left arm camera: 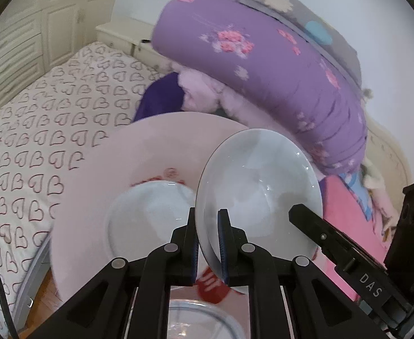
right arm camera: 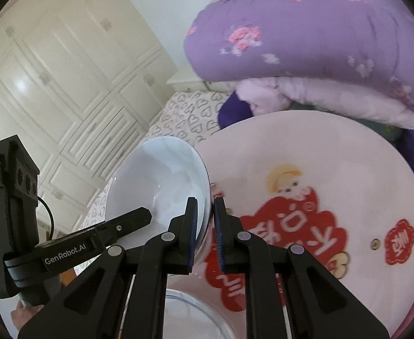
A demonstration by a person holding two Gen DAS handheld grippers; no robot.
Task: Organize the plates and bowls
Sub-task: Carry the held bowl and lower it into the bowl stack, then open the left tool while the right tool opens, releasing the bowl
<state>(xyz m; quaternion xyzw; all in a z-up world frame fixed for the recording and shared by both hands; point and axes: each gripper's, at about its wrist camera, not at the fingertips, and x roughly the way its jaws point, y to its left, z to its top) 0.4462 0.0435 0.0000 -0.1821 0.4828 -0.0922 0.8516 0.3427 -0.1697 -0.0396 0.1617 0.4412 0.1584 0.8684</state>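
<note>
A white bowl is held in the air above a round pink table, tilted on its side. My left gripper is shut on the bowl's rim. My right gripper is shut on the rim of the same bowl from the other side. Each gripper shows in the other's view: the right one, the left one. A second white bowl sits on the table below. A clear glass bowl lies at the near edge, also in the right wrist view.
The table has a red cartoon print. A bed with a heart-pattern sheet lies to the left. A folded purple floral quilt is stacked behind the table. White wardrobe doors stand behind the bed.
</note>
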